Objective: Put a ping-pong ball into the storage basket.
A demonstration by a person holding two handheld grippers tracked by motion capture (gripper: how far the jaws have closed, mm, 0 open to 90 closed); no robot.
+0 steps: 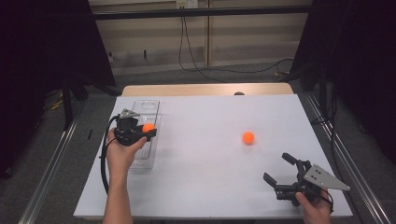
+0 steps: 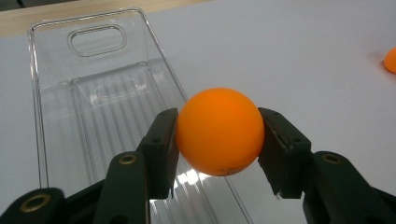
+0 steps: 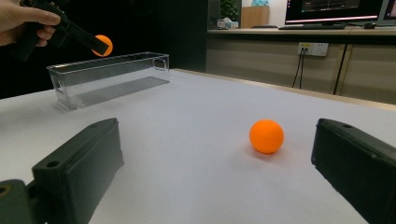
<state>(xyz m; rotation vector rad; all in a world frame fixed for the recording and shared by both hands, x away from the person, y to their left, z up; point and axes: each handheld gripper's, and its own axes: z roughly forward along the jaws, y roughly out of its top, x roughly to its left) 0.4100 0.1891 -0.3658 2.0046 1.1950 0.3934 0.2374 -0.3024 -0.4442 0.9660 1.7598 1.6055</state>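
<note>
A lab or office test room: a white-covered counter [image 1: 201, 154] flanked by black curtains [image 1: 364, 60], with monitors [image 3: 334, 9] and wall sockets [image 3: 313, 48] behind.

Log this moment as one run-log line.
left tool: shut on orange ball, above clear bin | right tool: open, empty | second ball: on table

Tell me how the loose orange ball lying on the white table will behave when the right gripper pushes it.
The smooth round orange ball sits free on the flat white table, so it will probably roll away at a nudge. It looks light, probably hollow. The open right gripper may need to close squarely, or it could squirt out.
</note>
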